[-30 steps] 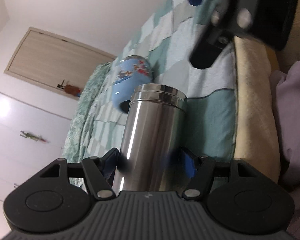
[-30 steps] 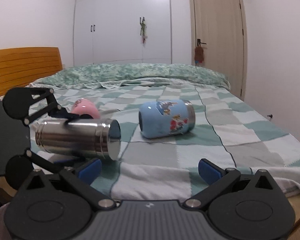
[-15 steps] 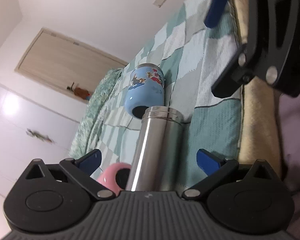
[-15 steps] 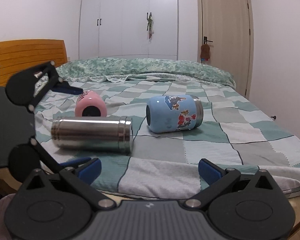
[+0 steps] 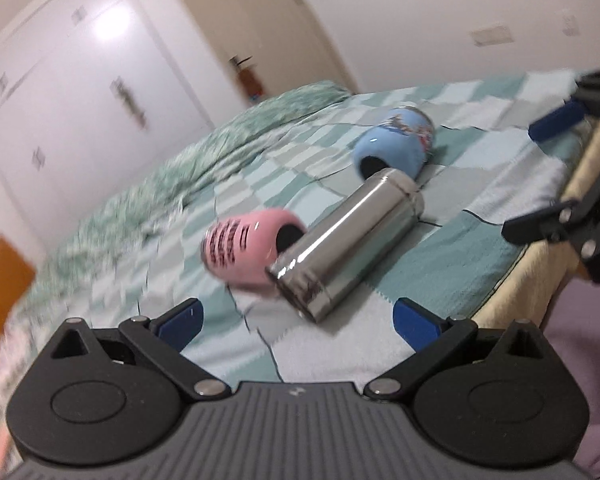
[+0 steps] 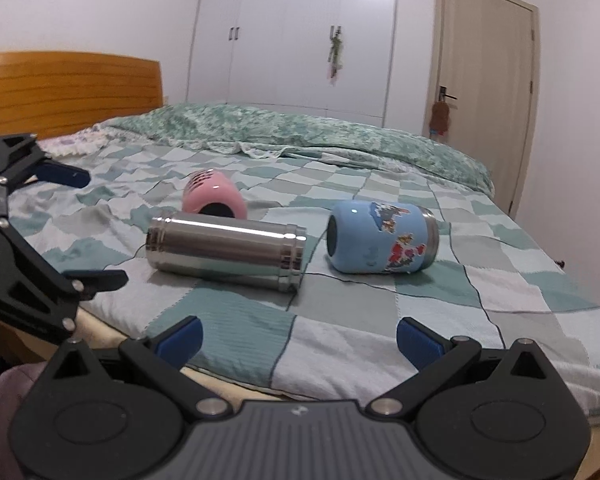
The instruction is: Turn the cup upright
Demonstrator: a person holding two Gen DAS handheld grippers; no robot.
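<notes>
Three cups lie on their sides on the checked bedspread. A steel cup is nearest the front edge. A pink cup lies just behind it. A blue cartoon cup lies to the right. My left gripper is open and empty, just short of the steel cup; it also shows at the left of the right wrist view. My right gripper is open and empty at the bed's front edge.
The bed has a wooden headboard at the left and a rumpled green quilt at the back. White wardrobes and a door stand behind. The mattress edge runs under the grippers.
My left gripper let go of the steel cup, opened, and pulled back. The steel cup now lies on its side on the bed. The right gripper stayed open and nearly still.
</notes>
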